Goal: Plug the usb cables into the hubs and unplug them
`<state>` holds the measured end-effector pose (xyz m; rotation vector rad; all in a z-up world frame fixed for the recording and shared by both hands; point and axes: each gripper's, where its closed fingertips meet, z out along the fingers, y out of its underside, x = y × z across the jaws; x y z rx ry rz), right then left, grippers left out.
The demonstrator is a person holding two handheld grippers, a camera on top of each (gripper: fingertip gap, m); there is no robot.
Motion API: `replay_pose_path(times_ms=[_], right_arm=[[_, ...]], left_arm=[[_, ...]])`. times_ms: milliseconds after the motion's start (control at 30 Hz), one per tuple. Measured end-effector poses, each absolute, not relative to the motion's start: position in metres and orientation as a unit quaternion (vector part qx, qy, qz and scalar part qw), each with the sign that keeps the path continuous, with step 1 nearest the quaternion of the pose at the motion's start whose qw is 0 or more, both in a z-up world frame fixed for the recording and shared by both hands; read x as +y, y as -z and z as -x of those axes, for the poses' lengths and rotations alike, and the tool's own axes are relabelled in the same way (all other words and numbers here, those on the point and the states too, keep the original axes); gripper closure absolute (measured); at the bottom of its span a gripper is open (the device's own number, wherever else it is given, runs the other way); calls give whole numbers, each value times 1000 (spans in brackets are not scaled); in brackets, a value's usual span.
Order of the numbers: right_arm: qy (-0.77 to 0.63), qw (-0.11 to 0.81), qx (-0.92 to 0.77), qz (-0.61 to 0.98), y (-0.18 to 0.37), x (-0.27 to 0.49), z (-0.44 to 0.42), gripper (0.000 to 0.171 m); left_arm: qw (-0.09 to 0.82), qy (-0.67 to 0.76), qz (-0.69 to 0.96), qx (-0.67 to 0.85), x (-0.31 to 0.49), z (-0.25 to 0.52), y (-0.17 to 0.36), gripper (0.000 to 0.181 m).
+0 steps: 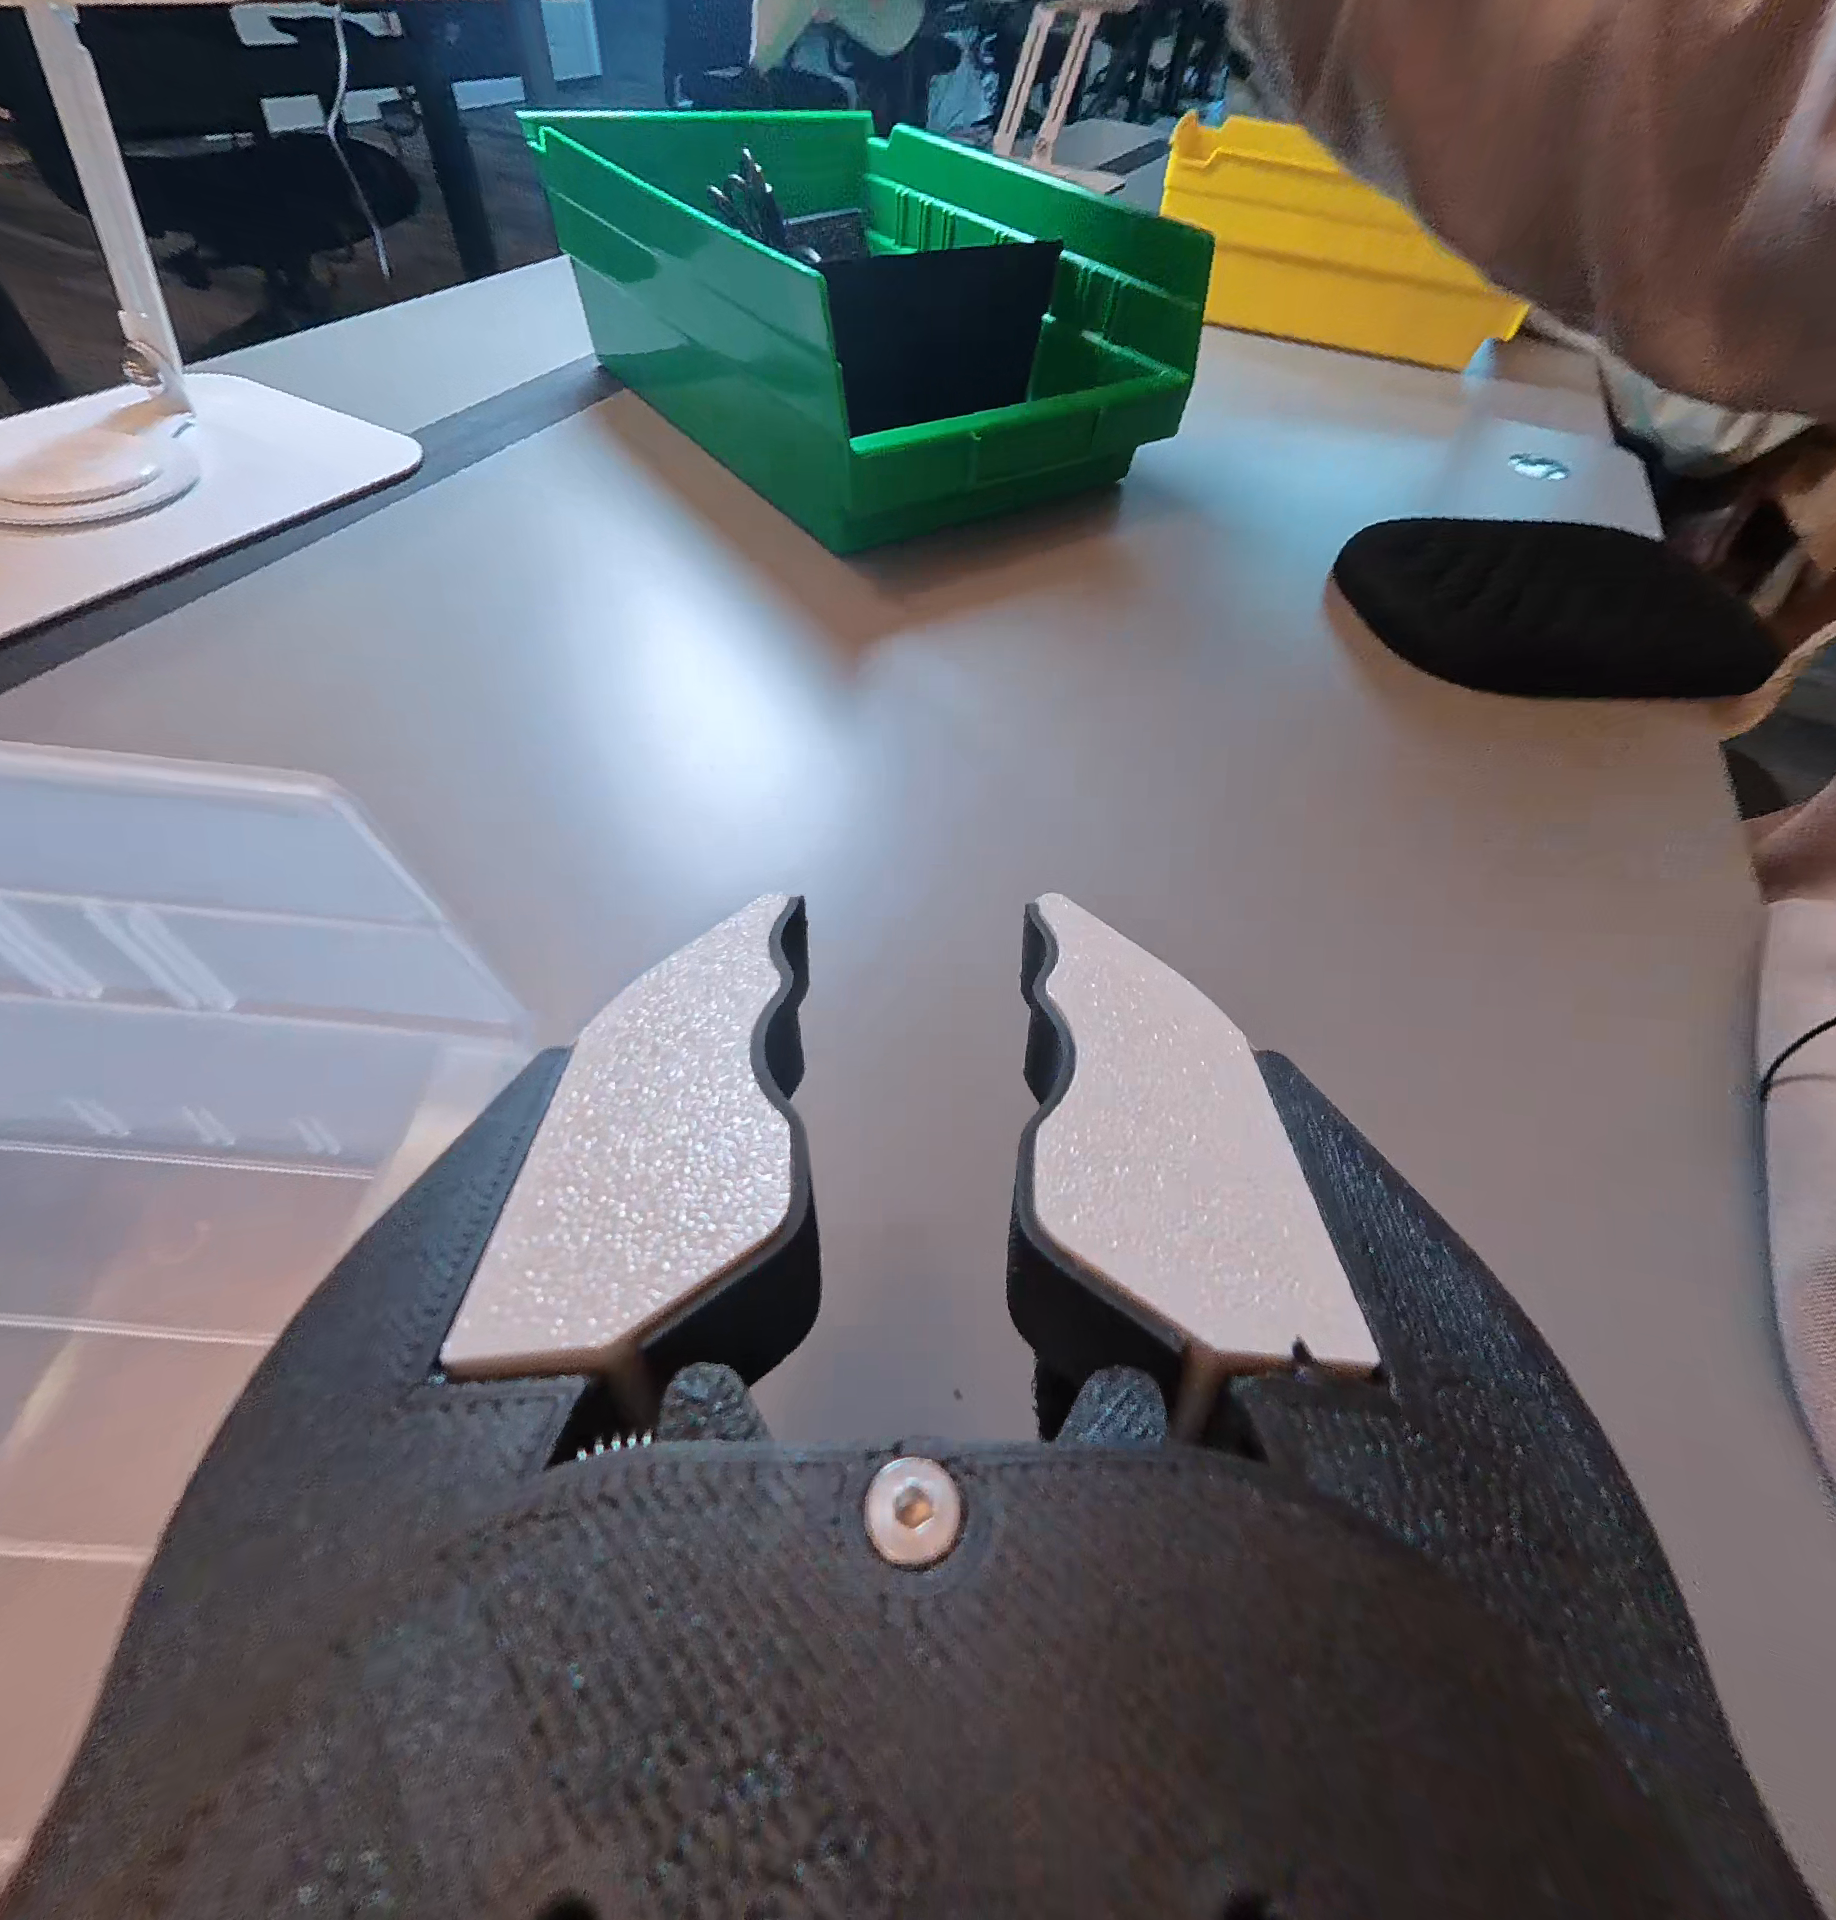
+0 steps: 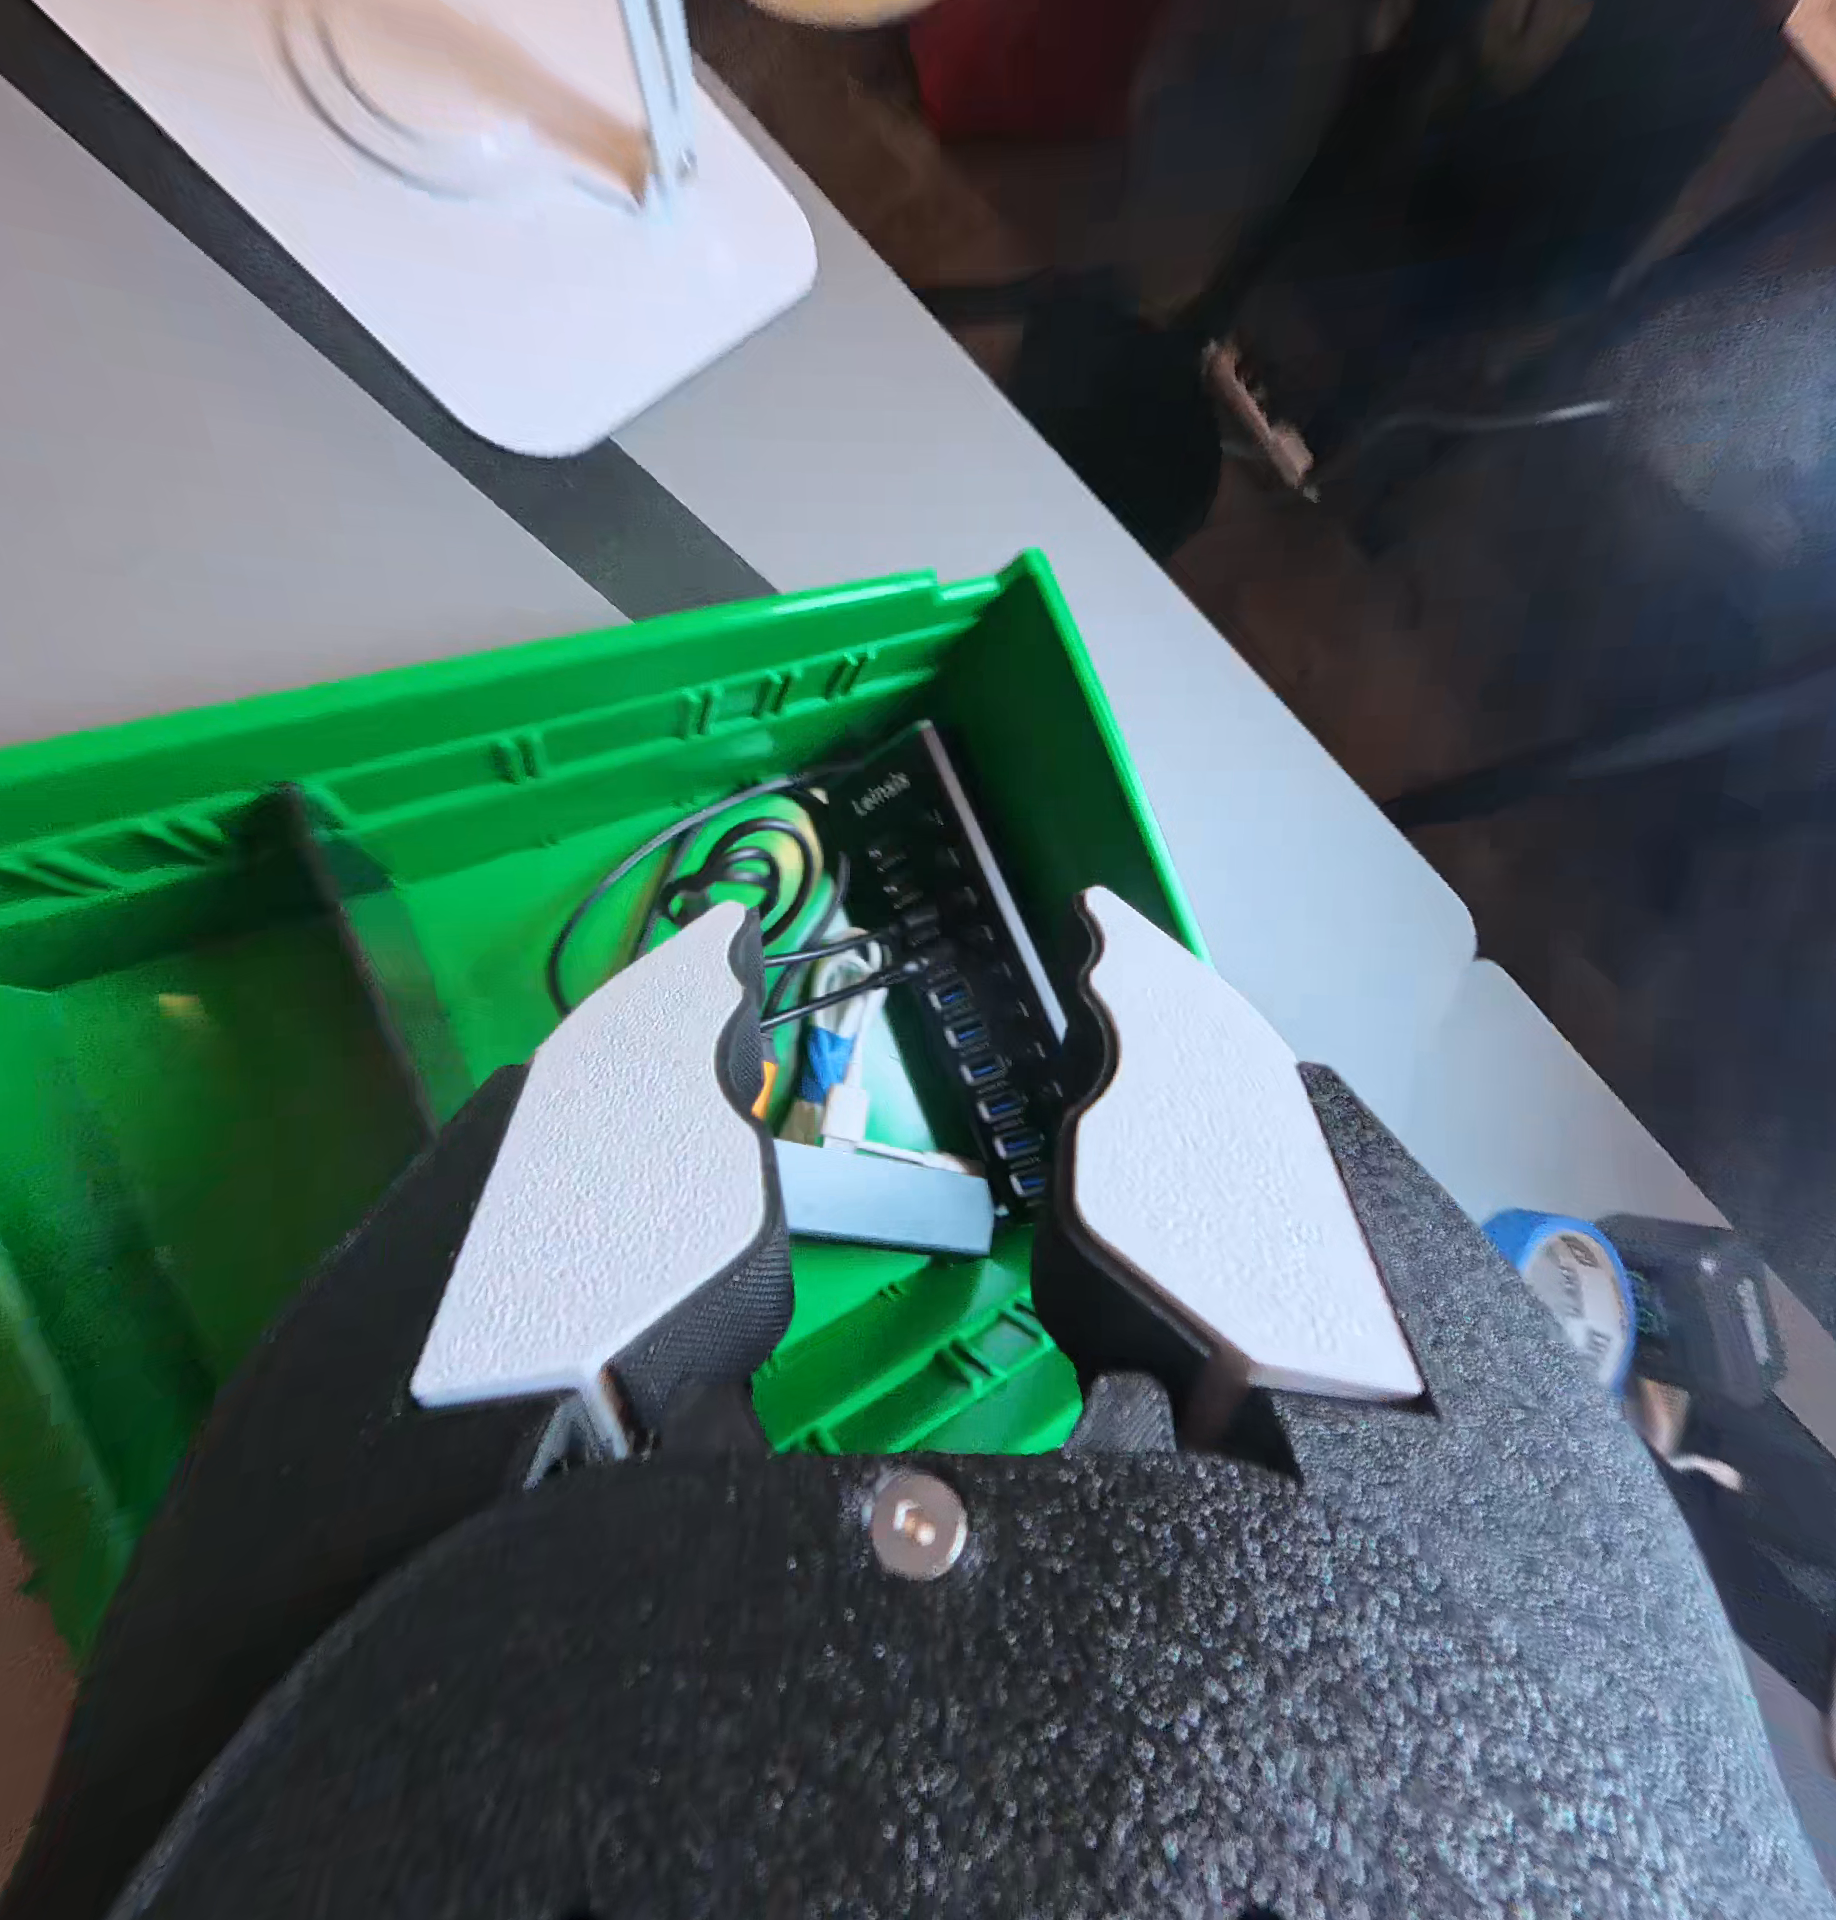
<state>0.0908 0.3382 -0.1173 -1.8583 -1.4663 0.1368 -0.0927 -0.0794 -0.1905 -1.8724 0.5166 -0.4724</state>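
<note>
Left claw [image 1: 914,925]: parted moderately, empty, low over bare grey counter [image 1: 997,727]. Right claw [image 2: 909,935]: parted wide, gripping nothing, poised above green bin [image 2: 394,717]. In that bin's far compartment: black hub [image 2: 981,1029], grey hub [image 2: 883,1205], tangled usb cables [image 2: 706,883].

I see a long black hub [image 2: 971,997] in the green bin [image 2: 394,748]. It leans on its side against the bin's end wall, at the far corner. It has a row of blue ports, and thin black cables [image 2: 831,961] go into its upper ports. More cables lie in loops beside it on the bin floor, some black [image 2: 623,883] and some white [image 2: 857,1013]. A flat grey hub [image 2: 883,1205] lies by the black hub's low end.
</note>
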Motion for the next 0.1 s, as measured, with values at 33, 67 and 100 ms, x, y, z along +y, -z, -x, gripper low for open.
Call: replay_pose_path(times_ms=[33,67,100], right_arm=[[-78,388,-571,720,110,325,-91,117],[-101,398,-569,713,105,311,-91,117],[-123,400,-571,707,103,294,-93,116]], left_arm=[[541,186,791,218,-79,96,191,141],[542,172,793,217,-79,99,190,141],[544,154,797,213,-78,104,189,139]])
